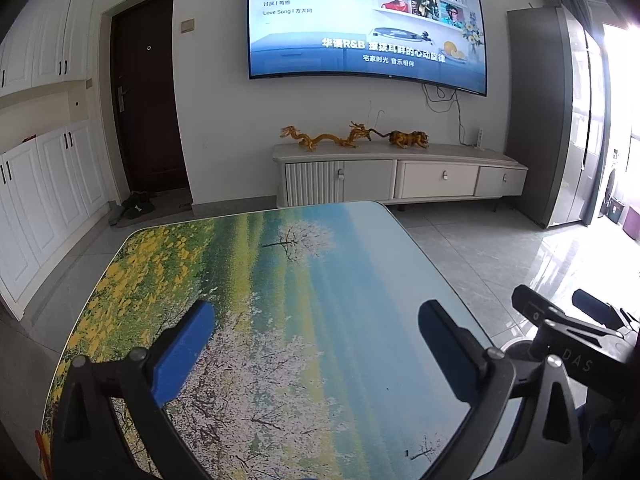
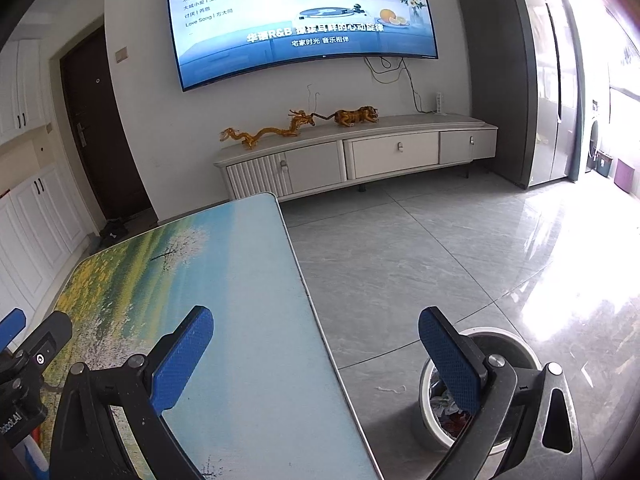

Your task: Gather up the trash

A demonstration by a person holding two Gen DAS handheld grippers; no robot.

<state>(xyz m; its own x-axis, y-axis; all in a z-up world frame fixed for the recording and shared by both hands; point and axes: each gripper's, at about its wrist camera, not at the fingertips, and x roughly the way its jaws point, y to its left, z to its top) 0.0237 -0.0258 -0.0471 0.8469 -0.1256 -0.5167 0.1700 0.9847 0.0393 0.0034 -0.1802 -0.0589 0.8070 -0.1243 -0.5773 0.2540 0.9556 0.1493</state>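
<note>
From the left wrist camera, the left gripper (image 1: pixel 316 340) is hovering over the table (image 1: pixel 340 264) with its two blue fingers (image 1: pixel 184 356) spread wide and nothing sitting between them. One table is showing, its top printed with a landscape of yellow flowers and white blossom. At the right edge, part of the right gripper (image 1: pixel 576 320) is poking into view beside the table's edge. Across the room one television (image 1: pixel 364 20) is glowing on the wall, and below it one long white cabinet (image 1: pixel 400 176) is carrying two golden dragon figures (image 1: pixel 324 138) and one tiger figure (image 1: pixel 408 138). One dark door (image 1: pixel 146 96) is standing at the left.

From the right wrist camera, the right gripper (image 2: pixel 316 344) is also hanging spread apart and holding nothing, one blue finger (image 2: pixel 180 364) over the table's right edge (image 2: pixel 256 320), the other over the floor. Just beside that edge, one round white trash bin (image 2: pixel 436 420) is standing on the grey tiles (image 2: pixel 400 264), partly hidden by the right finger, with crumpled trash (image 2: pixel 444 404) lying inside it. One small white scrap (image 2: pixel 392 389) is lying on the floor between table and bin. The left gripper's body (image 2: pixel 36 356) is showing at the far left.
</note>
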